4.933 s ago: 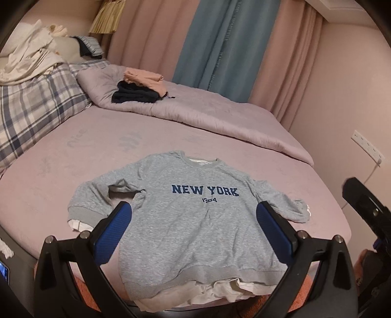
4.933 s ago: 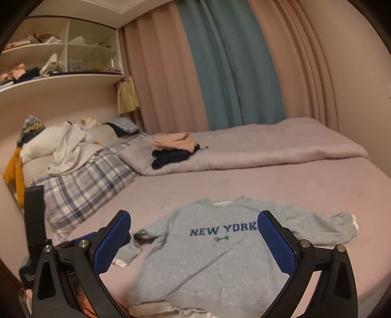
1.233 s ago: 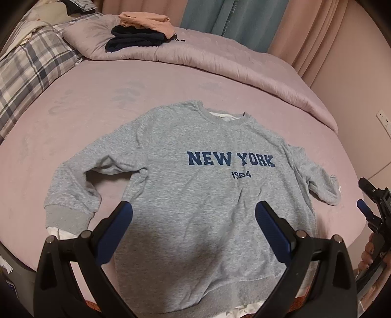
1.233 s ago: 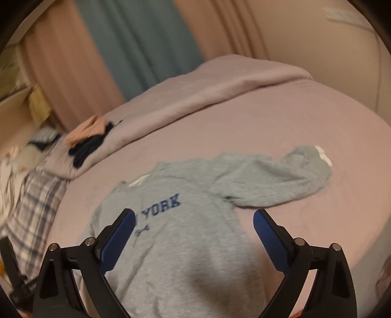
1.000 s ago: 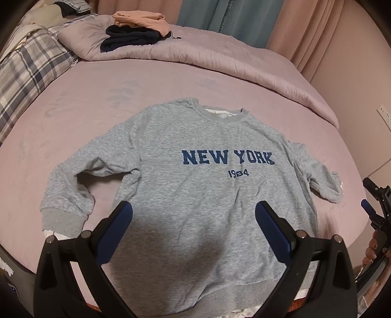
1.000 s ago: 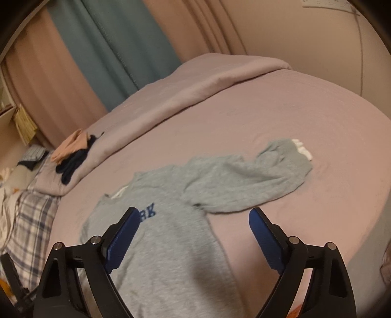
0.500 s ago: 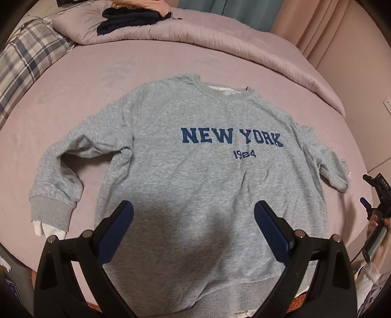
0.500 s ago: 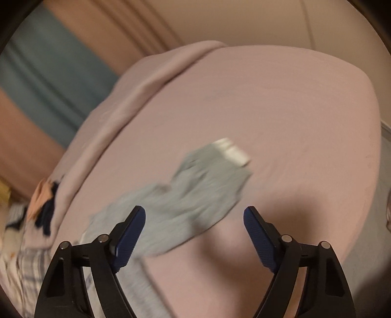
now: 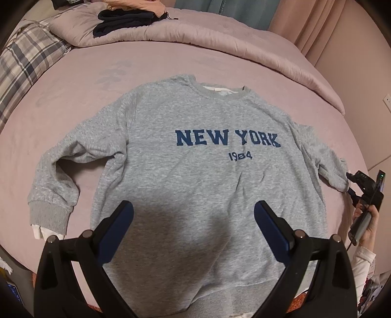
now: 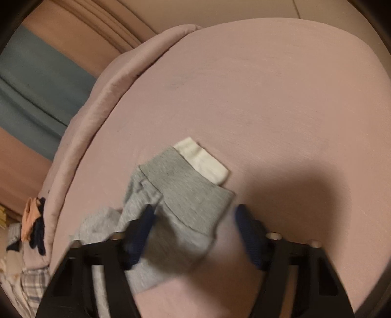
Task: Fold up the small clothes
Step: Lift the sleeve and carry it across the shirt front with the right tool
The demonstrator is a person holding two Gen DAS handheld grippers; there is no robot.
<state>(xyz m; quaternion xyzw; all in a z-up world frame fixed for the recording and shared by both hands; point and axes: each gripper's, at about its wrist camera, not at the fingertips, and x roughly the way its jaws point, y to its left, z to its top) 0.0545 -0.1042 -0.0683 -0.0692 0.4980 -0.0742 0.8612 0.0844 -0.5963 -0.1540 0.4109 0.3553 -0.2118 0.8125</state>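
Sweatshirt (image 9: 195, 156) fabric, grey with "NEW YORK 1984" printed in blue on the chest, is laid flat and face up on the pink bed (image 9: 73, 102), with its collar turned toward the far side and its hem at the near edge. A white inner layer is seen peeking out at the collar, at the cuffs and below the hem. The sleeve on the left of the left wrist view is bent back toward the body, its ribbed cuff (image 9: 48, 215) resting near the bed's edge. The other sleeve is stretched toward the right edge, where its cuff (image 10: 193, 186) is seen blurred in the right wrist view, with a white inner cuff (image 10: 202, 159) lying just past it. The left claw (image 9: 194, 220) is held wide open above the lower part of the sweatshirt, nothing being gripped between its blue pads. The right claw (image 10: 195, 220) is also spread wide, its fingers set on either side of the grey cuff; whether the cloth is touched cannot be told through the blur. A folded quilt (image 9: 220, 39) is spread along the far side of the bed, with a pile of dark and peach clothes (image 9: 127, 17) set on it. A plaid pillow (image 9: 22, 63) is seen at the far left.
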